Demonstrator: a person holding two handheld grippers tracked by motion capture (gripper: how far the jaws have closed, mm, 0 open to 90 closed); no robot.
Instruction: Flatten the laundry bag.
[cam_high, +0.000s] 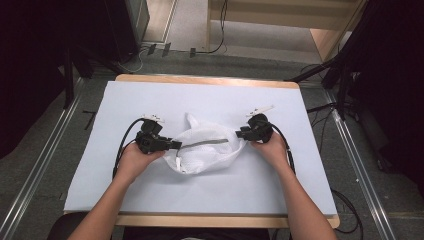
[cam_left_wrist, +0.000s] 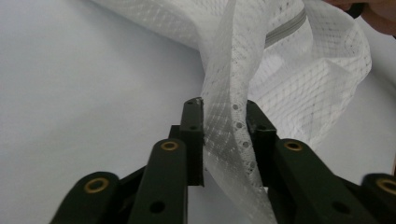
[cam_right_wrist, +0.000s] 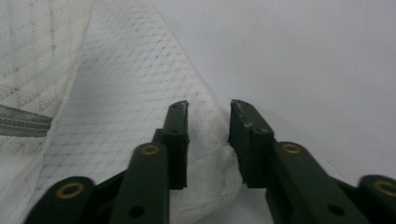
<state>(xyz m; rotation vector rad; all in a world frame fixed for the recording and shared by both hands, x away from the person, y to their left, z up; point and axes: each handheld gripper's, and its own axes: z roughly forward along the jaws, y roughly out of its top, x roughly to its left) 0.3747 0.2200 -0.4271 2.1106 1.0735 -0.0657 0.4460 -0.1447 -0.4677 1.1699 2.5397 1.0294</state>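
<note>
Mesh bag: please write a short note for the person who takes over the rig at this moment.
Left gripper: jaws on both sides of a fold of the mesh bag, not fully shut; whether it is pinched cannot be told.
Right gripper: open, over the bag's other end, gripping nothing.
Bag: mid-table, crumpled, grey zipper on top.
Done: both grippers at the ends.
Left, probably: close the right jaws, then work on the bag.

left gripper (cam_high: 172, 145): black, brass rivets, white tab on top | right gripper (cam_high: 239, 133): same build | cables: black, looped | forearms: bare, no sleeves
</note>
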